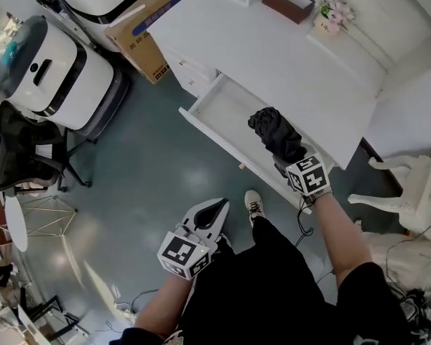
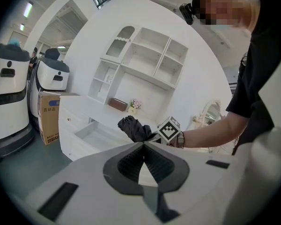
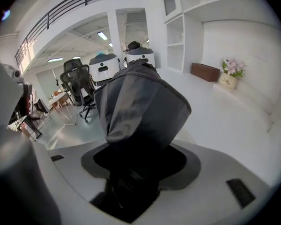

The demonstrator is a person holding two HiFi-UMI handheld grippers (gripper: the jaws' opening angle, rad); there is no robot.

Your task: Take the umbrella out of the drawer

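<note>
A folded black umbrella [image 1: 276, 135] is held up above the open white drawer [image 1: 223, 105], with my right gripper [image 1: 286, 162] shut on its lower end. In the right gripper view the umbrella [image 3: 138, 109] fills the middle, rising from between the jaws. From the left gripper view the umbrella [image 2: 135, 128] shows in front of the white desk, beside the right marker cube [image 2: 169, 130]. My left gripper [image 1: 217, 208] hangs low over the floor near my leg, jaws shut with nothing between them, its tips [image 2: 143, 144] meeting.
The white desk [image 1: 287, 63] carries a brown box [image 1: 288, 1] and a small flower pot [image 1: 332, 14] at the back. A cardboard box [image 1: 147, 31] and white robots [image 1: 47, 70] stand left. A black office chair [image 1: 25, 153] is at far left, a white chair [image 1: 406, 192] at right.
</note>
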